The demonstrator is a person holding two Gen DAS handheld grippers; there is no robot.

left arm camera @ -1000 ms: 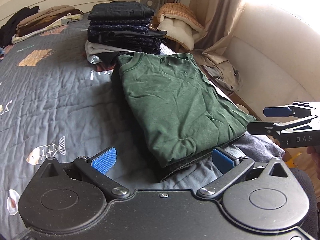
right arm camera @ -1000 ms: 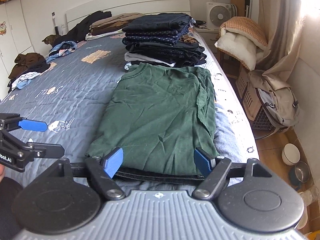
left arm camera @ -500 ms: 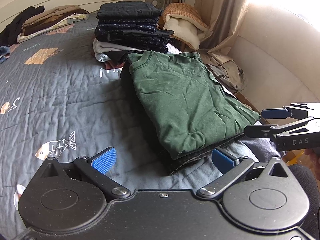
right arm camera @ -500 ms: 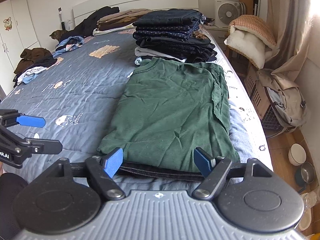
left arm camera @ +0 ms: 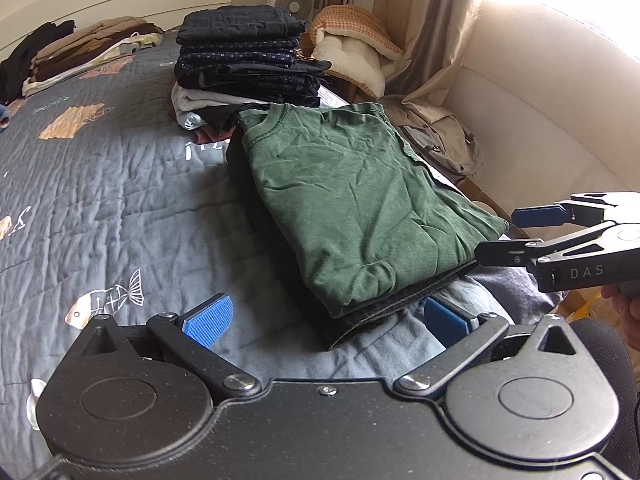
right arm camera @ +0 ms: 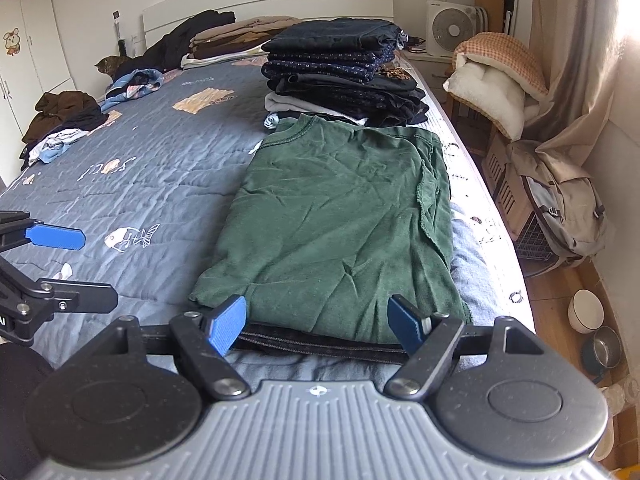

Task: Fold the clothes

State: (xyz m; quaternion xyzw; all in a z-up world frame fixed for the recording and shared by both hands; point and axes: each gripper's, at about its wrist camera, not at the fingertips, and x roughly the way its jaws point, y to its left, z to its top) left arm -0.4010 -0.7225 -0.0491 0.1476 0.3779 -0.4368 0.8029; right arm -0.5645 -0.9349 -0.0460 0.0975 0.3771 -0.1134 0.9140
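On the grey-blue quilted bedspread (right arm camera: 168, 184), I am hovering both released, empty grippers, left (left arm camera: 324, 320) and right (right arm camera: 316, 324), by the folded green cotton T-shirt (right arm camera: 340, 224).

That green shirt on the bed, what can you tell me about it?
The green shirt is dark green, soft creased knit with a ribbed round collar at its far end. It lies flat, folded into a long rectangle, one stitched sleeve edge tucked along its right side. It rests on a dark garment whose hem peeks out at the near end, close to the bed's right edge, just before a stack of folded clothes. Nothing grips it.
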